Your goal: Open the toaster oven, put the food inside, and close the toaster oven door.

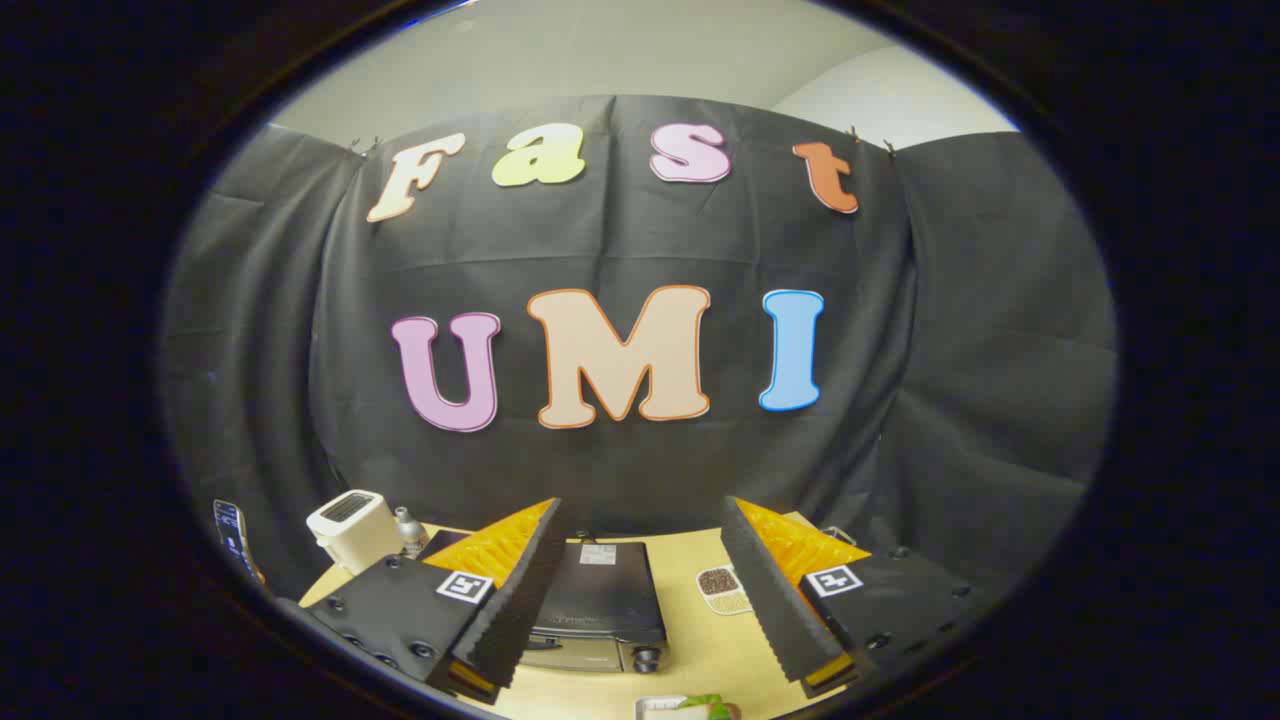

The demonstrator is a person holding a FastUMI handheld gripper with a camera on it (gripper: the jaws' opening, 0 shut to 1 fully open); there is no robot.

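So the gripper (640,600) is held up pretty high over the table (700,640), looking down at it from above, and its two fingers (520,590) are spread wide apart with nothing between the pads. Nothing's gripped at all, it's just hovering there released.

The toaster oven (600,600) sits right in the gap between the fingers, a bit closer to the left one, which actually covers its left edge from this angle. It's a dark box seen from above, with its front face and a knob (645,657) pointing toward the gripper. Can't really tell from here whether the door is ajar or not, but it looks closed.

The food (705,705) is on the near side of the oven, down between the fingertips: something green on a small white dish, mostly cut off so I can't say what it is exactly.

Other stuff on the table: a small white tray with dark and pale grainy stuff (725,588) just beside the oven on the right, tucked up against the right finger. Off to the left, beyond the left finger, there's a white toaster (352,527) and a little grey bottle (408,530) next to it.
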